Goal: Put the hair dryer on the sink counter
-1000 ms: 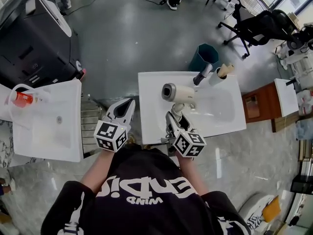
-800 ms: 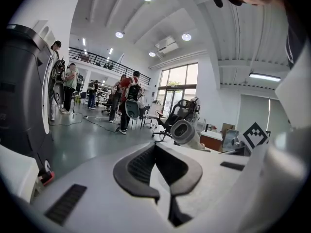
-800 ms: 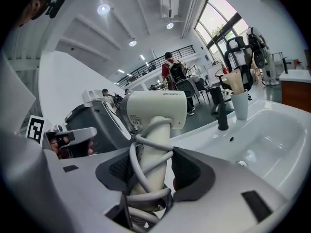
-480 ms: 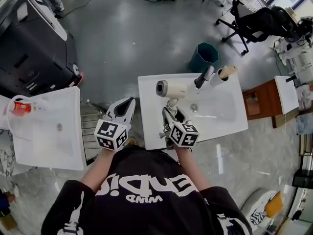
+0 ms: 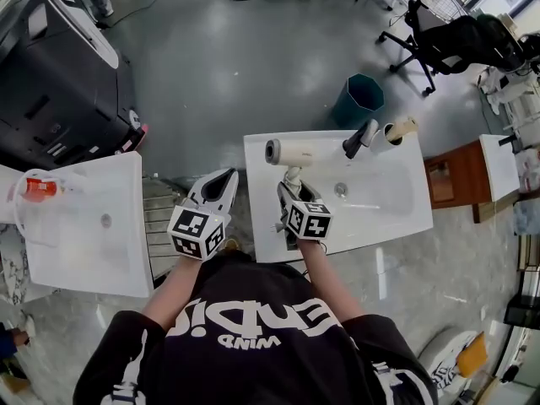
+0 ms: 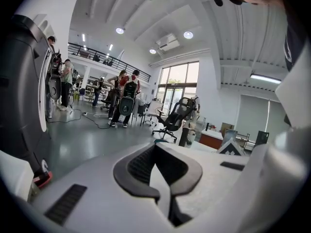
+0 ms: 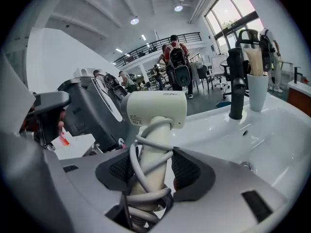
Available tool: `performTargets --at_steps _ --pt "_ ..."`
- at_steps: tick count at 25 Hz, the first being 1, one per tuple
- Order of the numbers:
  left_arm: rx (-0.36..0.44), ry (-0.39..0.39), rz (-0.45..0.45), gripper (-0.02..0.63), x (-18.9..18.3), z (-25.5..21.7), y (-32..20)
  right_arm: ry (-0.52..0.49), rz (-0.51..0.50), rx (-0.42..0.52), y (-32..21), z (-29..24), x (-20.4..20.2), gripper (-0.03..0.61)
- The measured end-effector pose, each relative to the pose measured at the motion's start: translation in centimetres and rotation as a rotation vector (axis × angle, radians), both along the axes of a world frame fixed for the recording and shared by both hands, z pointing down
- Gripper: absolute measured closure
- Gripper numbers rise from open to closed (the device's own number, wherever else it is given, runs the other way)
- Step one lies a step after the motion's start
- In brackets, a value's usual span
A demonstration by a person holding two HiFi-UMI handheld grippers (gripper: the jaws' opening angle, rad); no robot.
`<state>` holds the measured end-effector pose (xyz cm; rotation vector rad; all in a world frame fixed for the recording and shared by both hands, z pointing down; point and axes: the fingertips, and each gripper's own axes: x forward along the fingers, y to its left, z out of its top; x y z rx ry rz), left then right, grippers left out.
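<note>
The right tongs point(image 5: 291, 192) are clamped on the handle of the cream hair dryer point(image 5: 288, 153), and the right gripper view shows both dark pads pressed against that handle with the grey cord wound round it point(image 7: 154, 130). The dryer stands upright in the grip, barrel on top, over the left rear part of the white sink surface point(image 5: 388, 213). Whether its foot touches the surface I cannot tell.

A second ago the dryer hung closer to the black faucet point(image 5: 361, 137) and the edge of the basin, and it looked larger from the head view. Now it sits further toward the left edge of the surface, well apart from the faucet and from the cup point(image 5: 398, 130) beside it, and it looks lower. The right tongs have come in and down with it, their marker cube now over the front edge of the surface. The grip on the handle is the same as before.

The left tongs point(image 5: 221, 178) are closed with nothing between them, pads meeting at the tips in the left gripper view point(image 6: 156, 149). They hover just off the left edge of the surface, above the gap toward the second white sink unit point(image 5: 118, 251), much where they were a second ago
</note>
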<state>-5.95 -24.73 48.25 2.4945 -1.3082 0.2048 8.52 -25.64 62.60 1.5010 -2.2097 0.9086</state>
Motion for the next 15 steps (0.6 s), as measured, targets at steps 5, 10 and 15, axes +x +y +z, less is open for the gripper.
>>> performTargets --at_steps 5,10,15 --pt "-0.013 0.0 -0.013 0.606 -0.6 0.5 -0.4 0.039 -0.011 -0.041 -1.2 2.0 -0.8 0.347" --pt "-0.02 -0.001 -0.024 0.606 -1.1 0.6 -0.6 0.068 -0.019 -0.068 -1.7 3.2 -1.5 0.347" --pt "-0.036 -0.001 -0.032 0.606 -1.5 1.0 -0.8 0.094 -0.016 -0.103 -1.9 4.4 -1.8 0.347"
